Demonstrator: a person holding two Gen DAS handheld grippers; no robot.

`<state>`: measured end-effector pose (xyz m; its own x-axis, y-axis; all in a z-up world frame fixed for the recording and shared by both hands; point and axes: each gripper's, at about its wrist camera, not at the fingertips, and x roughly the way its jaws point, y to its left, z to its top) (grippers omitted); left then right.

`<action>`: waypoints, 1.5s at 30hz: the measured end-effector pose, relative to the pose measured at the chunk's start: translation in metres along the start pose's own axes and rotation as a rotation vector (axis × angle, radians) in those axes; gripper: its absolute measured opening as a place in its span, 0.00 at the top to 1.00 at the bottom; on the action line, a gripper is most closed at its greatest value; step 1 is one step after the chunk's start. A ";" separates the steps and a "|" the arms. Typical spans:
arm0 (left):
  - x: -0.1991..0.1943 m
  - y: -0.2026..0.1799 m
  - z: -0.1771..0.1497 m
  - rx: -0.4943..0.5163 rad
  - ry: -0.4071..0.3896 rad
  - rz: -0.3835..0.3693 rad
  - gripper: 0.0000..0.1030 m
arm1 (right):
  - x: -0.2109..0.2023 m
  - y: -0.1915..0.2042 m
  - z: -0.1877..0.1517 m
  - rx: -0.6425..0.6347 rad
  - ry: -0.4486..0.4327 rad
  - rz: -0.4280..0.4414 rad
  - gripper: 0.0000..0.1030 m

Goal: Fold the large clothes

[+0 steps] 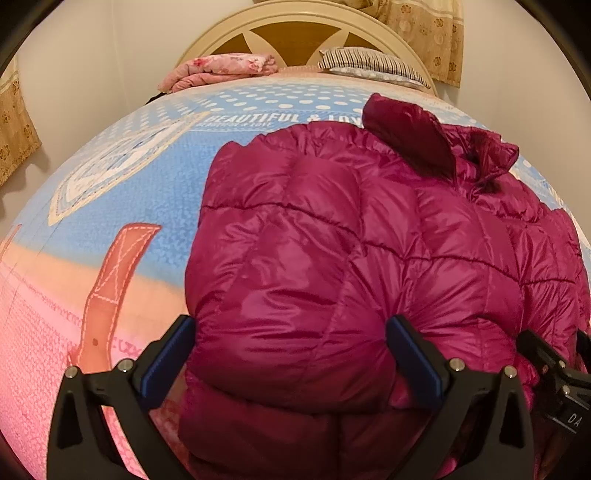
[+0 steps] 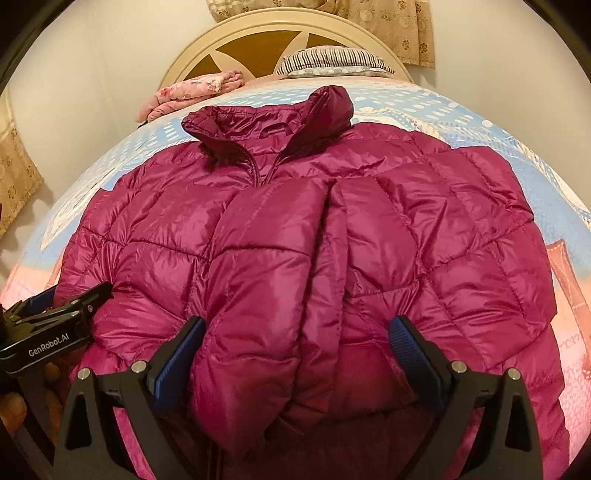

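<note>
- Most of the bedspread (image 1: 155,192) is covered by the jacket (image 2: 295,240), whose puffed bulk fills the spread jaws of both the left gripper (image 1: 291,354) and the right gripper (image 2: 297,350).
- Bare bedspread is seen left of the jacket and beyond its collar.
- Past the jacket, the way is blocked by a folded blanket (image 1: 221,70), a pillow (image 2: 332,61) and the headboard (image 2: 258,33).

Glossy quilted jacket (image 2: 295,240) on matt printed cloth bedsheet (image 1: 147,192).
</note>
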<state>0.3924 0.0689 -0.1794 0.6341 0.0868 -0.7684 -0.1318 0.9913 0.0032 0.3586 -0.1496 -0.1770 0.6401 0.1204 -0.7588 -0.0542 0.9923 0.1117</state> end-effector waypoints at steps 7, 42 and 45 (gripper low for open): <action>0.001 0.000 0.001 0.000 0.004 -0.005 0.00 | 0.004 0.007 0.001 -0.027 0.016 -0.043 0.05; -0.021 -0.063 0.044 0.156 -0.085 -0.039 0.00 | -0.005 0.007 -0.010 -0.125 0.019 -0.026 0.01; 0.011 -0.059 0.033 0.148 -0.018 -0.021 0.00 | -0.006 0.004 -0.010 -0.115 0.016 -0.014 0.01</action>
<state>0.4321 0.0142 -0.1668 0.6493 0.0661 -0.7577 -0.0053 0.9966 0.0824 0.3469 -0.1460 -0.1784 0.6294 0.1062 -0.7698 -0.1339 0.9906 0.0272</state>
